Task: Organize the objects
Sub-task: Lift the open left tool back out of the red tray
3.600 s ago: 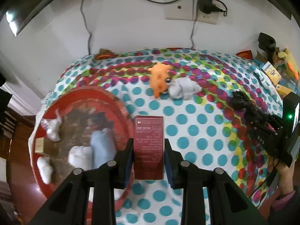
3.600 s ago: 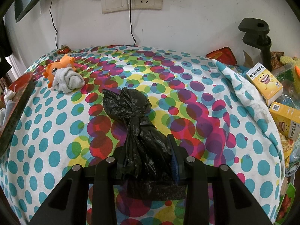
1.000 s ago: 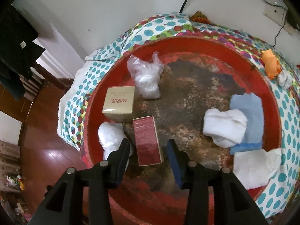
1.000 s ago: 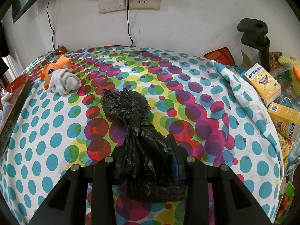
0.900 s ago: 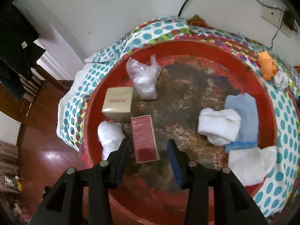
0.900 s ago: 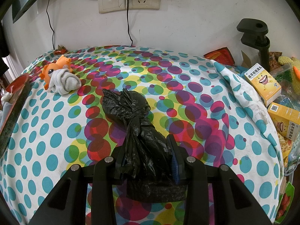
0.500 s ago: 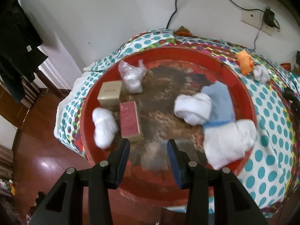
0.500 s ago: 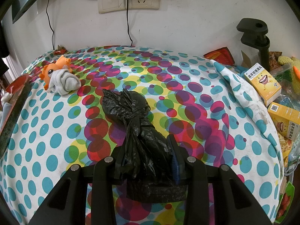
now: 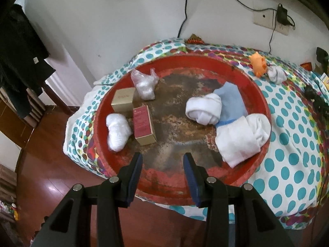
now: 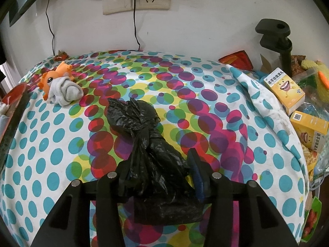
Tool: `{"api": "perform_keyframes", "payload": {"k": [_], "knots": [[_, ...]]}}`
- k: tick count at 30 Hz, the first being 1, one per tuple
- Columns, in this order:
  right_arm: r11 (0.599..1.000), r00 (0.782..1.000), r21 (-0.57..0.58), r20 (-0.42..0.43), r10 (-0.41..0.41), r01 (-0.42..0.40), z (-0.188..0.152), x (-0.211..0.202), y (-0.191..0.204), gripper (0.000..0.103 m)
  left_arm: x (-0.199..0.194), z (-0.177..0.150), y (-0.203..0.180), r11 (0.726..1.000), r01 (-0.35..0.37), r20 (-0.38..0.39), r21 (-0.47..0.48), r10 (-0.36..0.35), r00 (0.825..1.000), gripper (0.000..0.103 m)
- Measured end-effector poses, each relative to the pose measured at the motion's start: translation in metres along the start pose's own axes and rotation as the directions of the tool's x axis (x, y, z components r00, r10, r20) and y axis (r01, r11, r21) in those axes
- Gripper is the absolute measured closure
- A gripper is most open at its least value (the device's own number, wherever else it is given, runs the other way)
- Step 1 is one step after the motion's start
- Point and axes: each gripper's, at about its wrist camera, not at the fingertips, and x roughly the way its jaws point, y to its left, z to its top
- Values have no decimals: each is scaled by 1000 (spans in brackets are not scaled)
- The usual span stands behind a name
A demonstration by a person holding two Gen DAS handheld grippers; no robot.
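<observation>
Between the jaws of the right hand-held gripper (image 10: 159, 160) lies the near, bunched end of the black bag (image 10: 144, 123). The jaws have just been opening. The left pad is against the plastic, while the right pad looks just clear of it, so I read this as a loosened hold, not a pinch. The bag rests on the dotted cloth of the tabletop (image 10: 216, 103).

The relation that matters is the bag's long axis. It runs straight away from this hand-held gripper, along the line its fingers point, from the fat end between the jaws, past the knotted waist, to the crumpled top further out. A pull straight back would therefore probably leave the bag where it lies, whereas a sideways drift could drag it.

Beyond the bag and to its left, a grey sock (image 10: 65, 90) lies touching an orange toy (image 10: 51, 78). Further left, the edge of the red tray (image 10: 18, 94) just shows.

The left hand-held gripper (image 9: 162, 160) is spread with nothing between its pads. It hovers over the near rim of that tray, and the maroon box (image 9: 143, 123) lies on the tray floor ahead and to its left. From there the bag (image 9: 314, 100) is only a dark scrap at the far right, well apart, so the right hand is plainly the nearer one
</observation>
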Motion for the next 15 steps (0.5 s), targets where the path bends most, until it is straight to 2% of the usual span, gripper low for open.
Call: {"api": "perform_keyframes", "payload": {"k": [7,11,15], "knots": [[1000,1000,-4,1,1,-1,0,0,0,60,2,-3,-2,999,38,-32,-13,-38,999,61],[1000,1000,-8,2,16,-16,1,1,1,65,1,-4,-3,999,32,-42,5,-32,999,61],[1000,1000,13,3,0,0,1,0,9,76,-2,-4,3,999,42,-51,-11,-43,998,61]]}}
